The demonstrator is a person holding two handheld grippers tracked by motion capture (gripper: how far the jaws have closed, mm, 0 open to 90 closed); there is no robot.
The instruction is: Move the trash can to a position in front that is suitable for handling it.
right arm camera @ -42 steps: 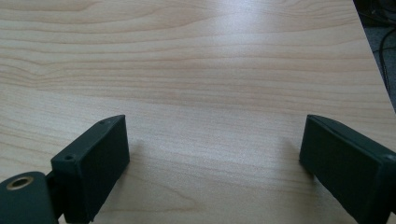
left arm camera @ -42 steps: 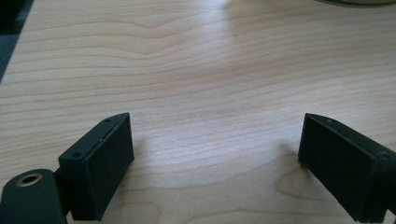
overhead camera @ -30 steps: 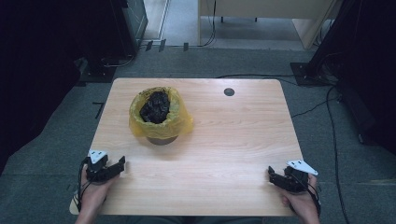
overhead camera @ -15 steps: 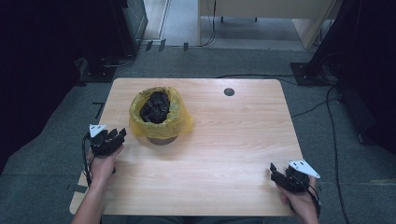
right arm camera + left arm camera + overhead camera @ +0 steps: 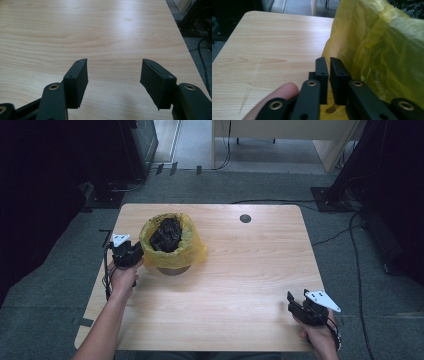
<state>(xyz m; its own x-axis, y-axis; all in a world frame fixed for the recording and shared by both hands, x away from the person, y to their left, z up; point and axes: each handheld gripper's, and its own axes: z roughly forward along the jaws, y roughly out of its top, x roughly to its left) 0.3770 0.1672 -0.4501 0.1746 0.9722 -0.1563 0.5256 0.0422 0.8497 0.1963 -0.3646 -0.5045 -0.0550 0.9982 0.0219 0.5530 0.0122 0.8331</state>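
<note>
Looks like the bag-grabbing step, right at the start of pulling or tying off the liner. Yellow bag (image 5: 172,251) on the left half of the counter (image 5: 250,265), draped over a small bin (image 5: 172,270), stuffed with black crumpled stuff (image 5: 166,234).

Left gripper (image 5: 134,254) parked right up against the bag's left side, jaws just been closing and now clenched nearly flat together. Going by the left gripper view, lots of yellow film just beside and behind them, a sliver of it low in the slit. Can't tell for sure whether any film actually got pinched, though.

Right gripper (image 5: 295,302) well apart from all that, low at the near right corner, jaws just been closing a bit but released, nothing but bare wood between them.

Next up, probably: check the pinch with a gentle tug up and away from the bin. If no film caught, reopen and bite deeper over the rim. Then bring the right one across to the bag's far side.
</note>
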